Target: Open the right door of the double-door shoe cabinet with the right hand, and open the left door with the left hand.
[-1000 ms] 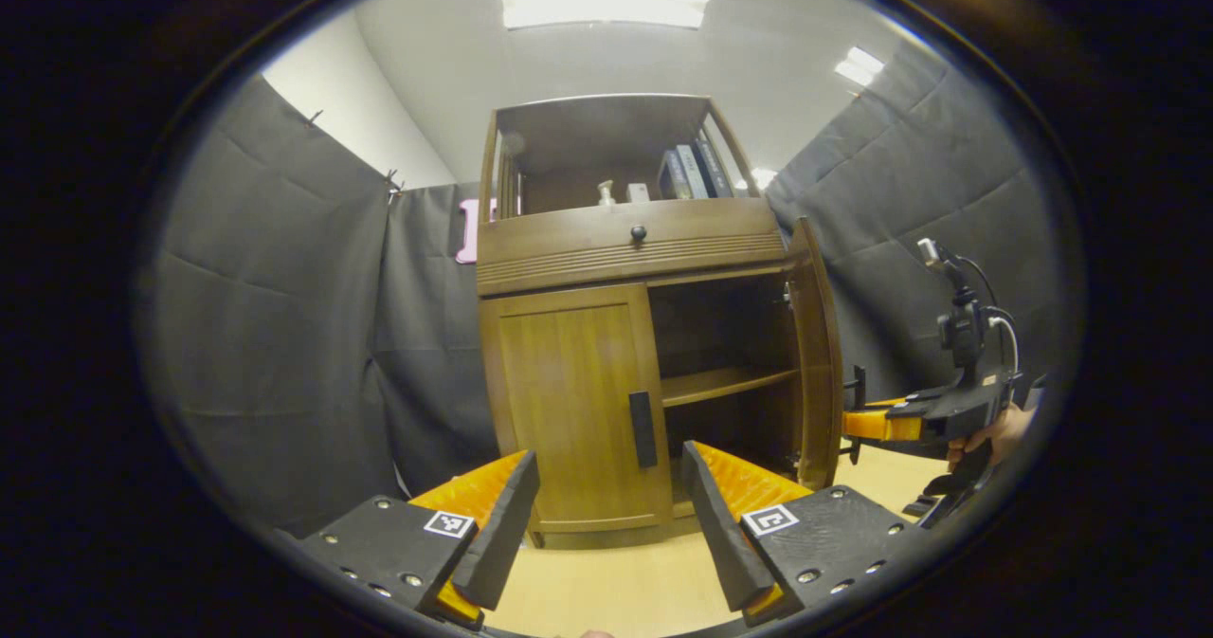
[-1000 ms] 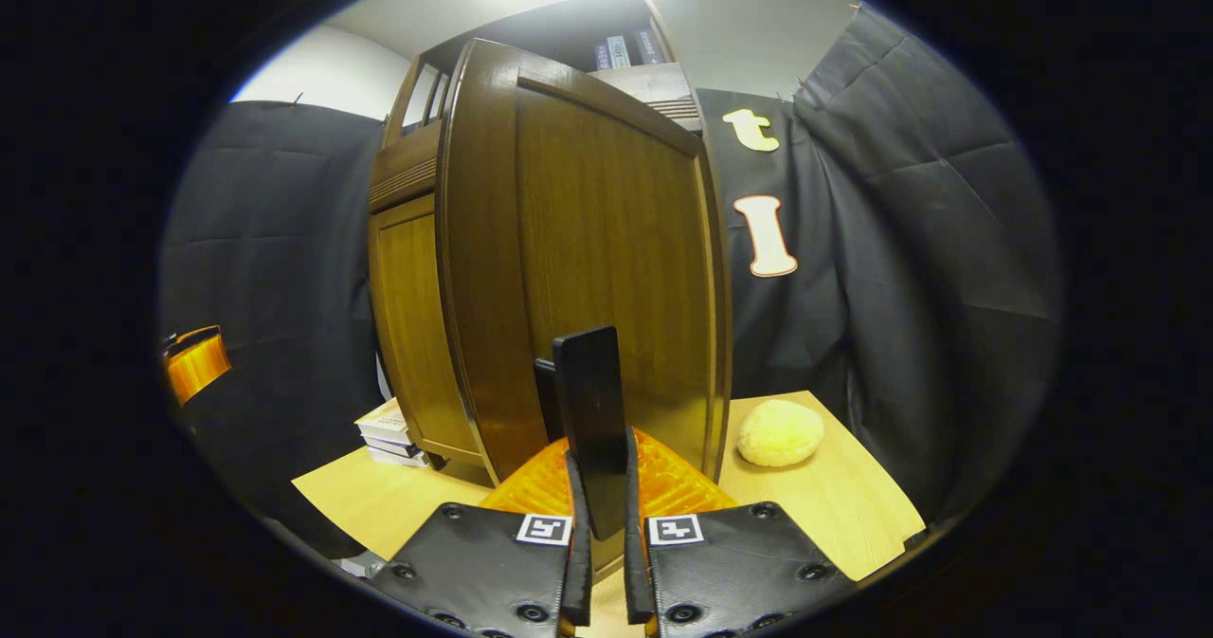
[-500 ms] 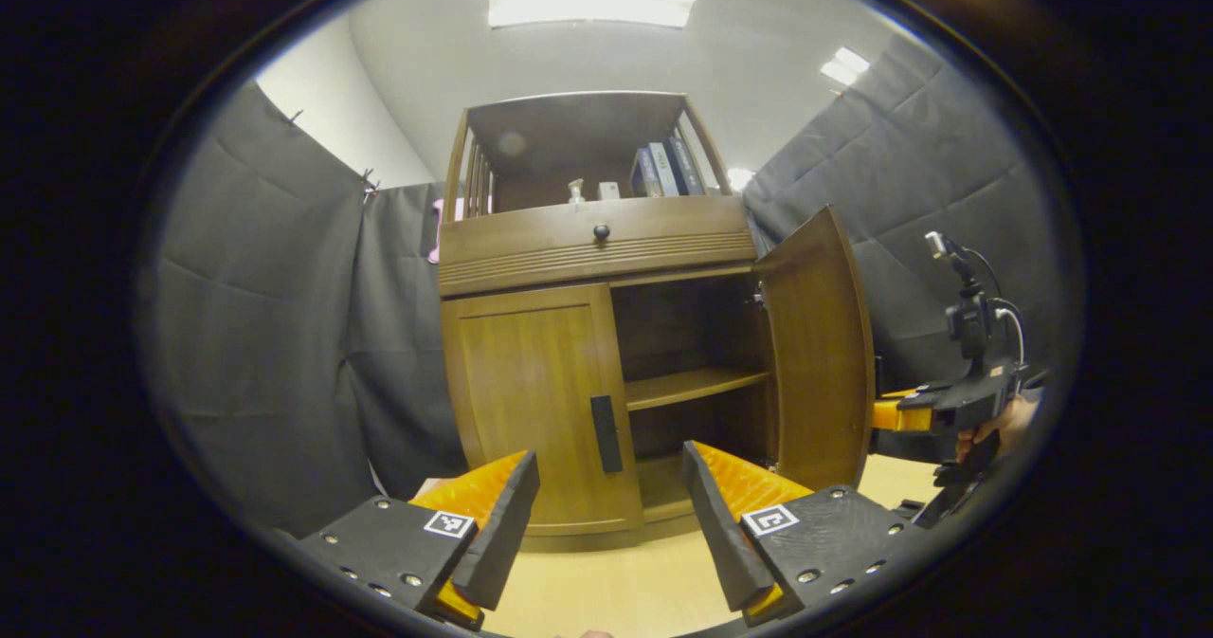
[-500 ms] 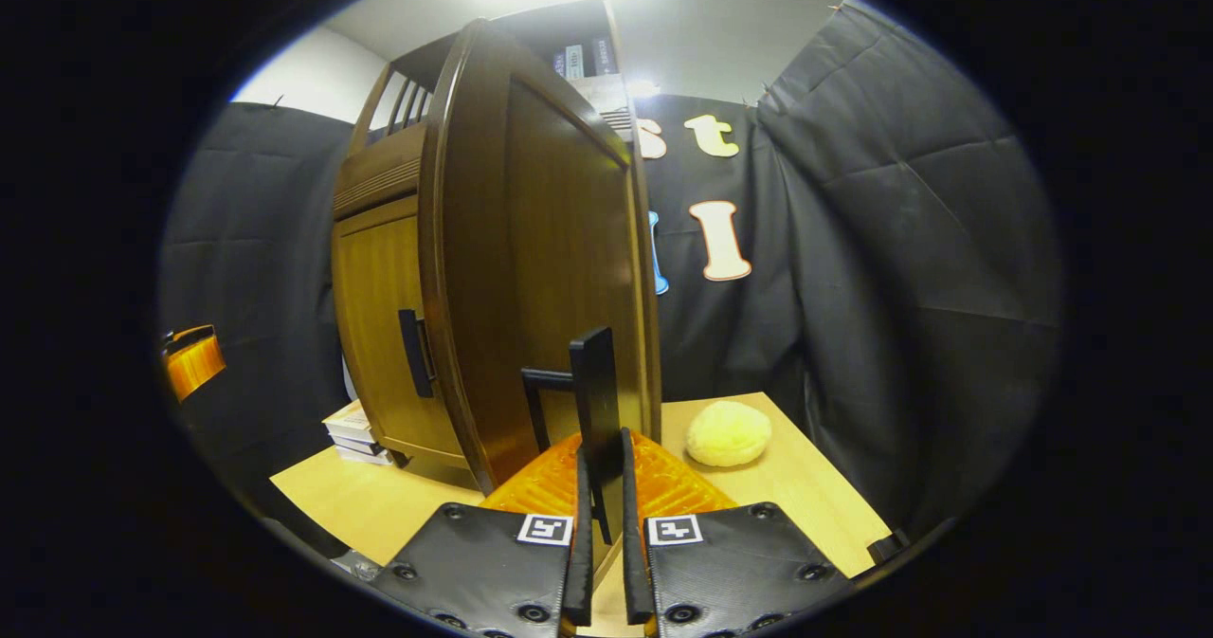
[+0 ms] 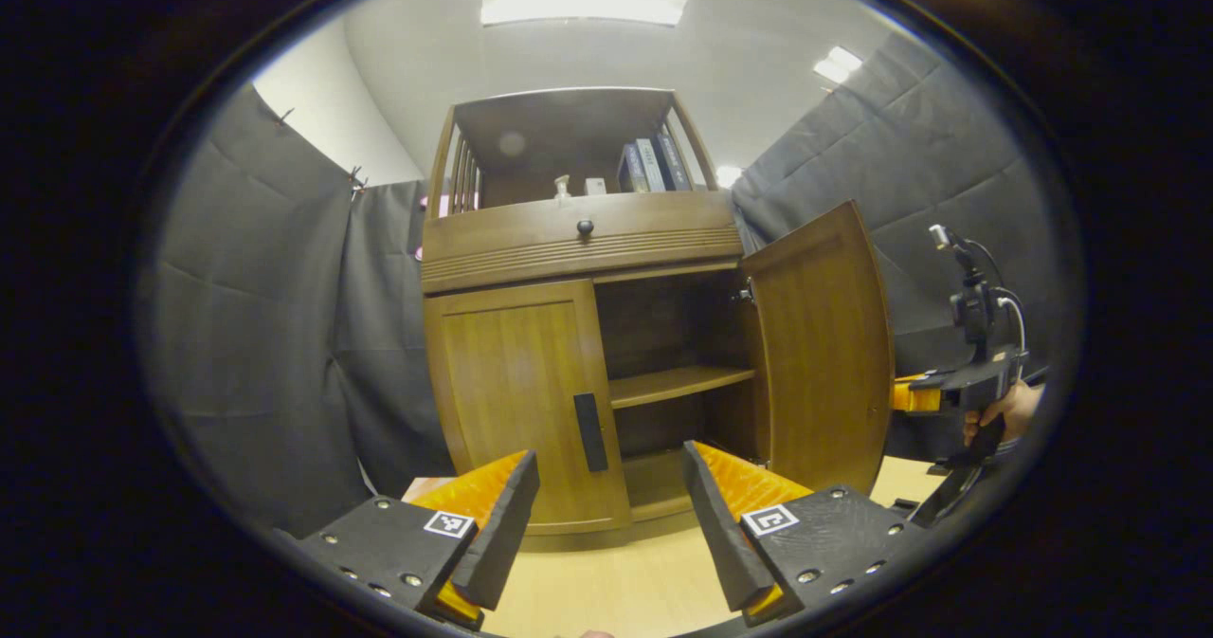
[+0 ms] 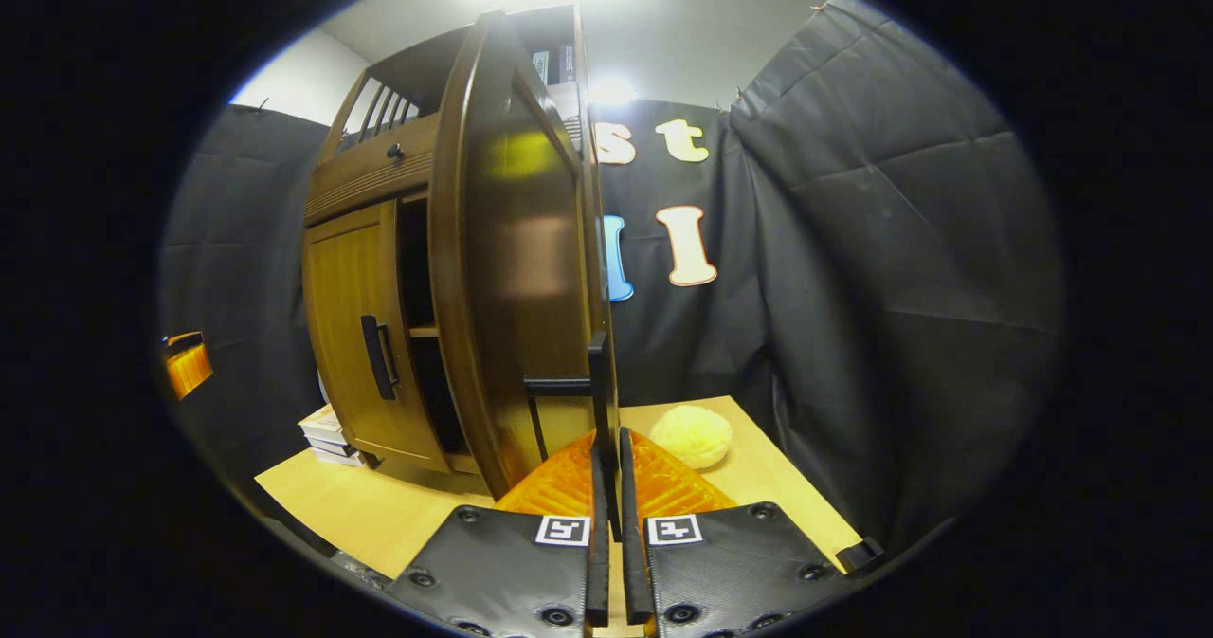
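Change since a second ago: the right door [image 5: 820,354] has swung from nearly edge-on to wide open, and your left gripper [image 5: 611,524] has kept its spread jaws while the cabinet [image 5: 578,240] drifted a little left in its view.

Left gripper view, left door: the left door [image 5: 516,401] sits shut, its dark handle [image 5: 589,431] just above and between your open fingers, not yet touched.
Left gripper view, right side: your right gripper [image 5: 952,396] and the hand [image 5: 1004,415] holding it sit past the open door's outer edge.
Left gripper view, risk: if you close from here you likely pinch air; the handle is narrow and upright, so an off-centre approach could let one finger strike the door panel and slip off.

Right gripper view, grip: your right gripper [image 6: 611,524] is pressed together on the right door's handle [image 6: 599,391], with the door [image 6: 516,268] edge-on ahead.
Right gripper view, surroundings: a pale round lump [image 6: 690,435] lies on the table [image 6: 379,515] behind the door; a stack of books [image 6: 327,429] lies by the cabinet's left foot.
Right gripper view, risk: pulling further may strain the hinge or drag the cabinet; I judge the door open enough. Releasing abruptly could let it swing back.
Right gripper view, second risk: the left door will swing towards the book stack, and may catch it.
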